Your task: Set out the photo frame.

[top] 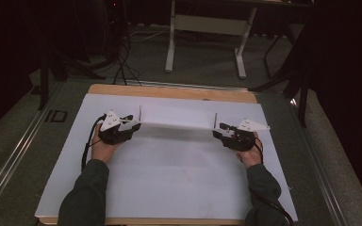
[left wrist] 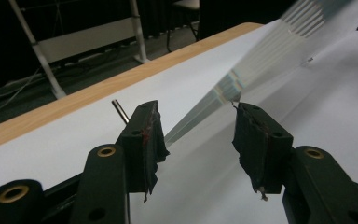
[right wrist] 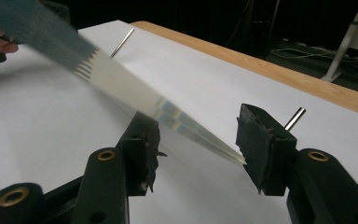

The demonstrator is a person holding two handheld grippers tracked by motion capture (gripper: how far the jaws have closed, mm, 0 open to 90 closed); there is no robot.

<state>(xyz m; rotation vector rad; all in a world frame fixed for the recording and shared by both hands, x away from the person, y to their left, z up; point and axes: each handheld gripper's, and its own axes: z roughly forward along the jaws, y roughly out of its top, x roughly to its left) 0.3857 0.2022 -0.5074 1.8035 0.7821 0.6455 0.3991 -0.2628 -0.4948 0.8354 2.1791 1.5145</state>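
1. A wooden counter (top: 169,91) carries a large white paper sheet (top: 169,174) that covers nearly all of its top; a strip of bare wood shows along the far edge.
2. Two thin upright metal pins stand on the sheet near its far side: the left pin (top: 140,113) and the right pin (top: 215,119), well apart from each other.
3. A long, flat, translucent plastic strip (top: 176,125) stretches across between the pins, raised above the sheet, with one end at each tool.
4. The left tool (top: 133,123), black with a grey three-cornered plate on top, is held in the person's left hand (top: 102,147) just beside the left pin.
5. In the left gripper view its jaws stand wide apart; the strip (left wrist: 242,79) runs through the gap and its edge meets the tip of the right-hand jaw, while the left-hand jaw is clear of it. The pin (left wrist: 120,111) stands just behind the left-hand jaw.
6. The right tool (top: 220,130) is held in the person's right hand (top: 250,155) just beside the right pin.
7. In the right gripper view its jaws are also spread wide; the strip (right wrist: 135,93) passes over the left-hand jaw and its pointed end touches the inner face of the right-hand jaw. Neither tool is clamped on it.
8. A pin (right wrist: 294,117) rises just behind that right-hand jaw; the other pin (right wrist: 122,42) shows far off.
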